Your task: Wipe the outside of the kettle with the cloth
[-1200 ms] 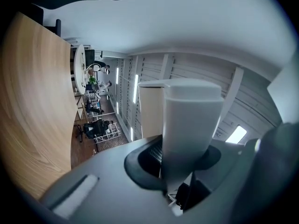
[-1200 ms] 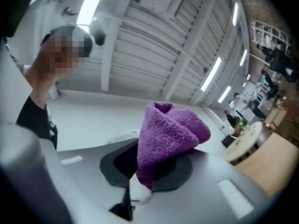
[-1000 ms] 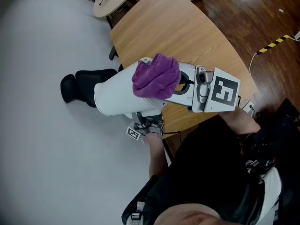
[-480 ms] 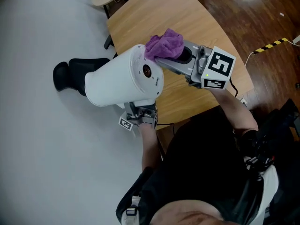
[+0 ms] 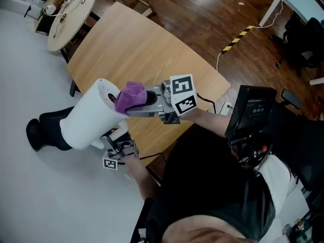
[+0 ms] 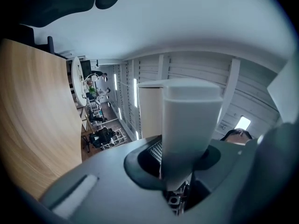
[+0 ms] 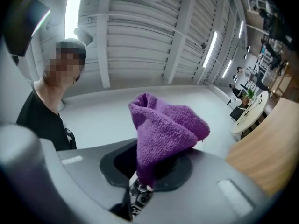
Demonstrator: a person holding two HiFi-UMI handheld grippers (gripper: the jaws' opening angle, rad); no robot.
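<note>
By table (image 5: 142, 49) edge, L gripper (image 5: 118, 139) clamps kettle (image 5: 83, 125); R gripper (image 5: 140, 105) grips cloth (image 5: 129, 96) touching it.

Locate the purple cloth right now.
In the head view, left of centre, the purple cloth is bunched in the right gripper, at the upper end of the tilted white kettle, over the wooden table.

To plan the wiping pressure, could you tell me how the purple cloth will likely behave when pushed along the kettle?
Probably floppy: the purple cloth bunches in soft folds out of the right gripper. Its fuzzy pile should likely drag, not slip, on the smooth white kettle.
</note>
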